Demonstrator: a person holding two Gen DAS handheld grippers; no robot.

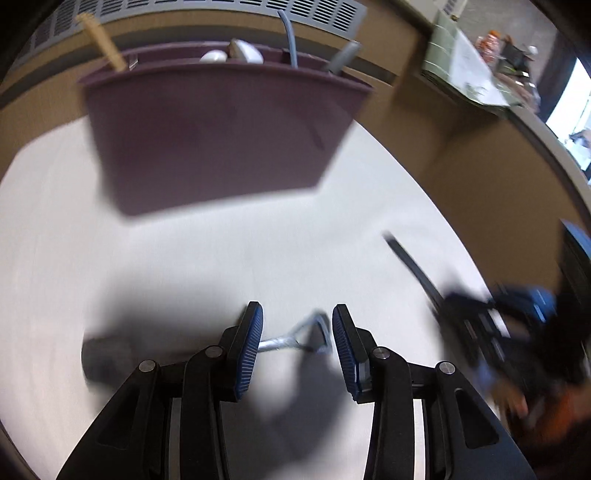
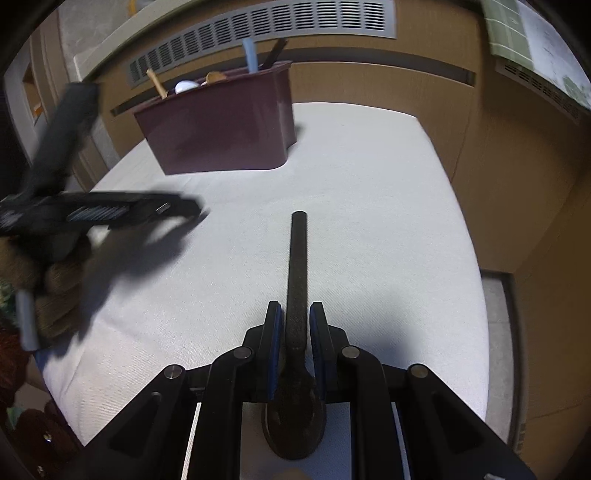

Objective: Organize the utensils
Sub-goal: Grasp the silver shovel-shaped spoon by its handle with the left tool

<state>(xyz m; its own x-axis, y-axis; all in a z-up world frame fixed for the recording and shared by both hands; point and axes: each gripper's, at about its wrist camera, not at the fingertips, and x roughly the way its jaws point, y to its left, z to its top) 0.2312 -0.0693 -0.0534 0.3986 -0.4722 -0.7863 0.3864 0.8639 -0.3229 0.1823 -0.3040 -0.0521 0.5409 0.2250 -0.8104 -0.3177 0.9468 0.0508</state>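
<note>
A maroon utensil caddy (image 1: 218, 133) stands at the back of the white table and holds several utensils; it also shows in the right wrist view (image 2: 221, 125). My left gripper (image 1: 297, 332) is open over a grey-handled metal peeler (image 1: 295, 338) that lies on the table between the fingers, its handle (image 1: 107, 356) to the left. My right gripper (image 2: 295, 325) is shut on a black spoon (image 2: 297, 280), handle pointing forward, bowl back between the fingers. The right gripper shows blurred in the left view (image 1: 491, 317), the left gripper blurred in the right view (image 2: 110, 212).
The white table (image 2: 369, 206) ends at a brown wall with a grey vent (image 2: 258, 26) behind the caddy. A cluttered shelf (image 1: 465, 70) sits at the far right. The table's right edge (image 2: 476, 258) drops to the floor.
</note>
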